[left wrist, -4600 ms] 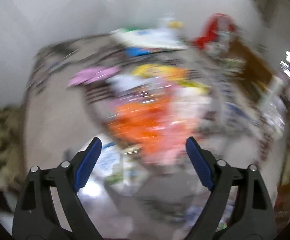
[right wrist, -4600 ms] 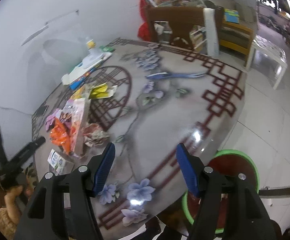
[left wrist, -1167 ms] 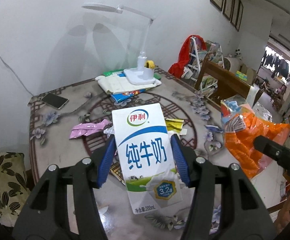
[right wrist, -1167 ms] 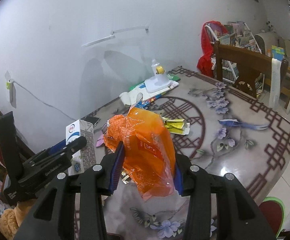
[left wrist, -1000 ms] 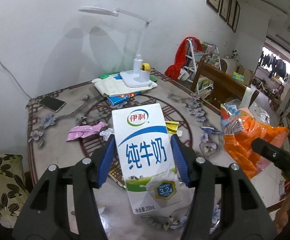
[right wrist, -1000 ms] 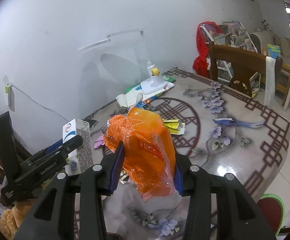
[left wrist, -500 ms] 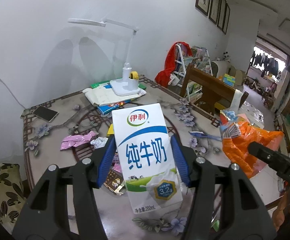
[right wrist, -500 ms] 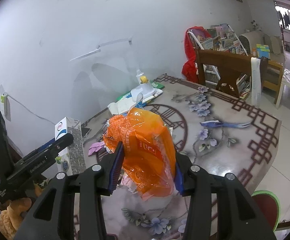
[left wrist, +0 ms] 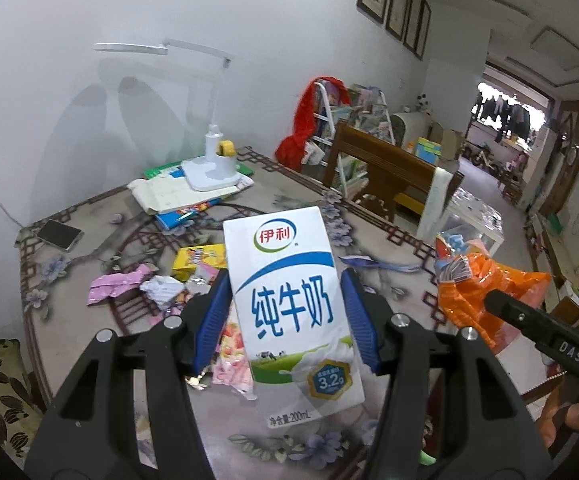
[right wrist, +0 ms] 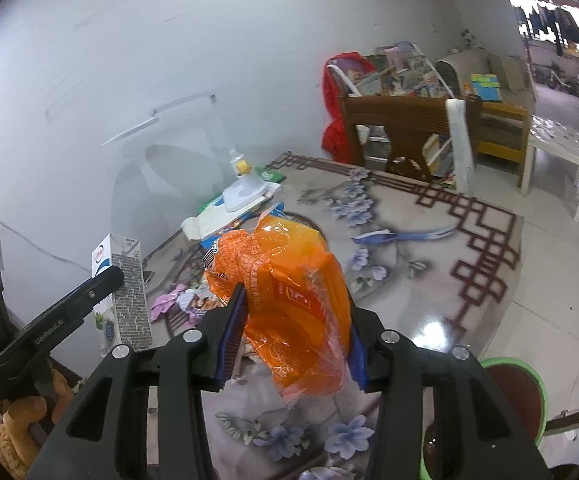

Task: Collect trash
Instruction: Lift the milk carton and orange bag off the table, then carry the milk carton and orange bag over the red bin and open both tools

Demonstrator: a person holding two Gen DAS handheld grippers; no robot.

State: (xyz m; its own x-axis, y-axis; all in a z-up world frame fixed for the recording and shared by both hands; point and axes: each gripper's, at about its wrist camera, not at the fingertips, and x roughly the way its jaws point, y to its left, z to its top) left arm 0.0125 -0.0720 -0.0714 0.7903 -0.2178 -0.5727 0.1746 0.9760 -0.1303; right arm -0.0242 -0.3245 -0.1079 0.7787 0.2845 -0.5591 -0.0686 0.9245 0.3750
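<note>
Your left tool (left wrist: 285,320): black frame, blue ribbed pads, silver screws.
Your right tool (right wrist: 295,330): same black frame, blue pads, silver screws.

left hand-held gripper (left wrist: 285,320) clamps milk carton (left wrist: 293,308) | above table (left wrist: 393,248) | wrappers (left wrist: 157,280) behind

One milk carton (left wrist: 289,304), one orange bag (right wrist: 289,296), one lamp (left wrist: 213,160), one phone (left wrist: 58,234), one chair (left wrist: 385,168)

— Milk carton (left wrist: 293,308): smooth printed card, slight sheen. Orange bag (right wrist: 293,296): thin crinkled plastic film, glossy.

— Table (right wrist: 429,280) under both: polished, mirror-bright, glare behind the bag. Blue pads (left wrist: 211,320) against the carton: ribbed, matt. Chair (right wrist: 401,120) beyond the table: varnished wood.
</note>
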